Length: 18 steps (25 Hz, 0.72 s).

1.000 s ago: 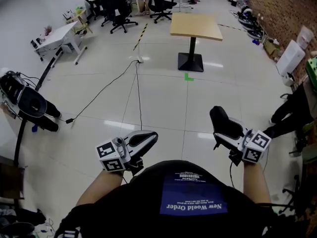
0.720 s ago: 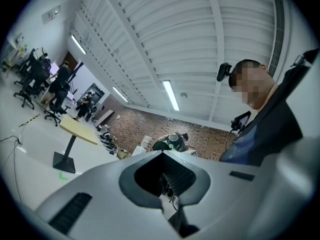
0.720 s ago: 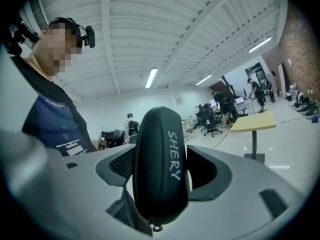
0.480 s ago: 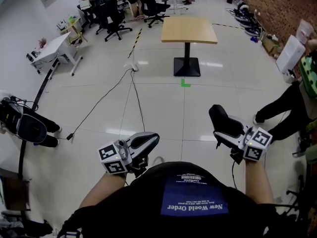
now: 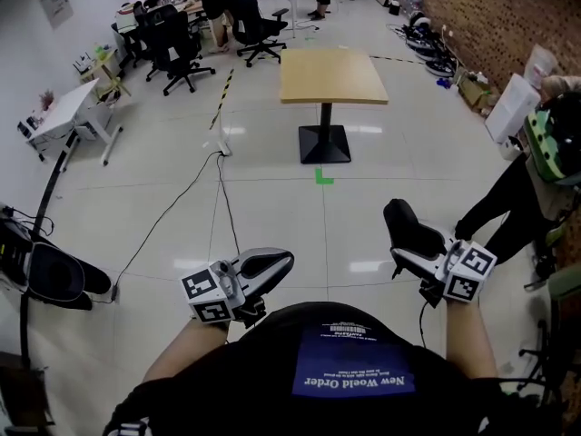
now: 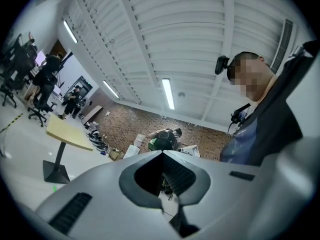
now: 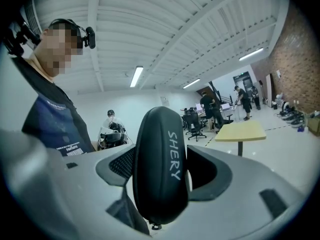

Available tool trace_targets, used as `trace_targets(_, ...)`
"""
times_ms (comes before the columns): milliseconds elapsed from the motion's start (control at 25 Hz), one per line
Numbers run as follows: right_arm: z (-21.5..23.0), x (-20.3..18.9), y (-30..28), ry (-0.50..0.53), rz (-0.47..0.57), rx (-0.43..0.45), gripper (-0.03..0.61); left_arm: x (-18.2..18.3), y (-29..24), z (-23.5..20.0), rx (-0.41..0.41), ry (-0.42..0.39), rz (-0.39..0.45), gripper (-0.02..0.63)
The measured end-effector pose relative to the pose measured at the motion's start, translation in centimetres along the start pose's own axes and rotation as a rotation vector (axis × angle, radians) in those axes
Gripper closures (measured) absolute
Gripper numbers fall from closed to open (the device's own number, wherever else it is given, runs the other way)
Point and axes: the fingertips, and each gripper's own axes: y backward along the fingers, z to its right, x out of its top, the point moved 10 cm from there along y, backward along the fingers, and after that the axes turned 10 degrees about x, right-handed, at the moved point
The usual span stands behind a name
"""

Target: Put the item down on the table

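The left gripper point(image 5: 280, 263) is held closed: its smooth grey jaws meet at the tips and nothing is between them. The right gripper point(image 5: 413, 251) is clamped on a black case point(image 5: 406, 223), a matte oval hard shell with rounded ends. Its long axis is laid along the jaws, and its free end is pointed up and forward, toward the table point(image 5: 331, 62). "SHERY" is printed in pale letters along its length. The case is held in the air, well apart from the table, whose square wood-coloured top is carried on a black pedestal. "New World Order" can be read on the person's dark shirt point(image 5: 354, 375).
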Motion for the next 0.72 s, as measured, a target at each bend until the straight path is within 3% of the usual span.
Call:
trace_targets(320, 6.1, 3.8, -8.7, 0.027, 0.005, -0.044, 0.278, 6.4, -0.5, -10.8, -0.005, -0.057, -0.011, 0.621)
trace_targets(720, 18.8, 7.4, -13.0, 0.045, -0.011, 0.04, 0.278, 9.8, -7.7, -18.7, 0.073, -0.101, -0.004, 0.621)
